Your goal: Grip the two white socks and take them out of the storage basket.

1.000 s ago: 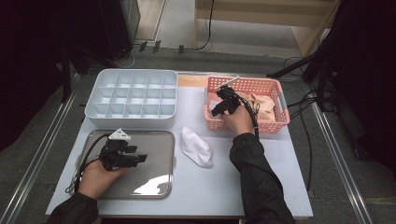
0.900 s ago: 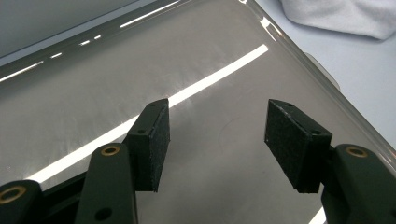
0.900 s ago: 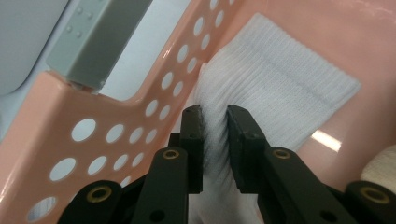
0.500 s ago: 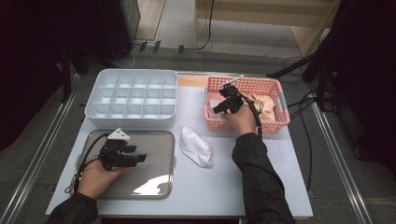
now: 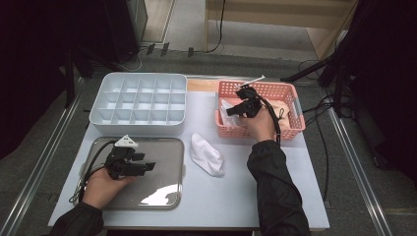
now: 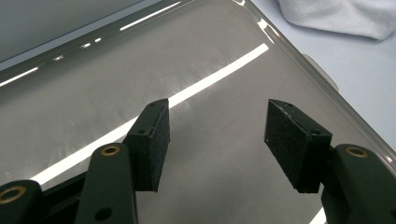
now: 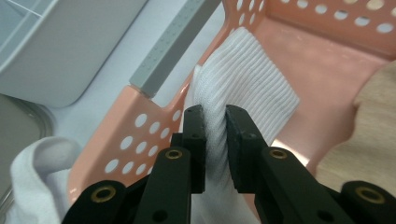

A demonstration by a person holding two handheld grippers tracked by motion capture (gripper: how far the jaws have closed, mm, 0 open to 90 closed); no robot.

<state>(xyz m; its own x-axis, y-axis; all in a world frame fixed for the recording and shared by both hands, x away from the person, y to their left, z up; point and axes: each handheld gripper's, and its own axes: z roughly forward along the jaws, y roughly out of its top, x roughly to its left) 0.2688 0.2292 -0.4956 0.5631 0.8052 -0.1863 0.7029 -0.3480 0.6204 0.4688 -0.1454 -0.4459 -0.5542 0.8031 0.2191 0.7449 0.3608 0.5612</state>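
Right gripper clamped on a white ribbed sock, pinched across a fold at the near-left corner of the pink basket. Sock draped up against the basket's left wall, its ribs and long axis running away from the jaws toward the basket's middle. Left gripper spread wide with nothing between the pads, poised low over the bare steel tray, well apart from the basket. Right hand clearly the nearer one, already on the sock. Judged next: a lift up and over the perforated left wall, then out to the left. Another white sock on the table just beside that wall, between basket and tray; divided white box farther back. Open tabletop between tray and basket, ample for setting down. Possible snag: fabric catching on the rim.
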